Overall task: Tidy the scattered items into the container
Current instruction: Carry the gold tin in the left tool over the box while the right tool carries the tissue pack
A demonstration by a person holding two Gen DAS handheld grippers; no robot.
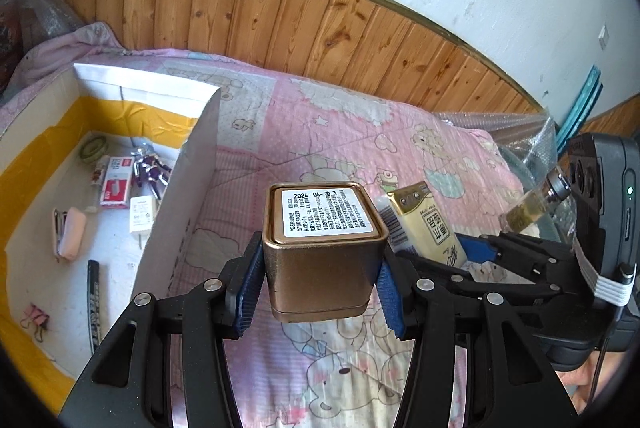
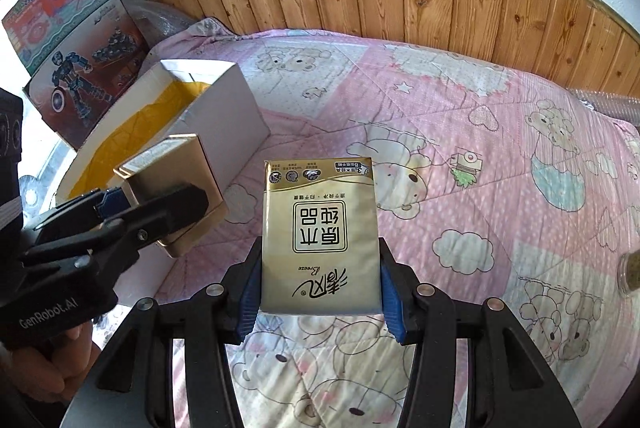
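Bed cover (image 2: 460, 115): soft quilted cloth, pink with cartoon bears and clouds, spread wide and mostly bare to the right of the box; it runs back to the wall.
Wall panel (image 1: 320, 23): vertical knotty wood boards under a gold trim strip, white plaster above.
Container (image 1: 188, 163): open white cardboard box with straight thin walls and a crinkled yellow band inside its upper edge; it stands on the bed cover at the left of both views, top fully open.
Box contents: a roll of tape (image 1: 93, 146), a red-and-white staple pack (image 1: 116, 181), a white plug charger (image 1: 142, 216), a pink binder clip (image 1: 36, 318) and other small pieces lie flat on the floor of the box, well apart from one another.
Toy cartons (image 2: 80, 39): printed cardboard, stacked behind the container against the wall.
Tissue pack (image 2: 320, 236): flat rectangular soft pack in glossy gold film with printed characters, raised above the bed cover to the right of the container.
Right gripper (image 2: 320, 288): blue ribbed pads press both long sides of the tissue pack, near its lower end.
Tin (image 1: 324, 252): small square metal can, smooth brushed gold, rounded corners, white printed label on the upturned end; raised off the bed cover just right of the container's near wall.
Left gripper (image 1: 320, 292): blue ribbed pads clamp the tin's two opposite sides.
Small bottle (image 1: 532, 203): clear glass with a metal cap, tilted, at the right edge beside bubble wrap.
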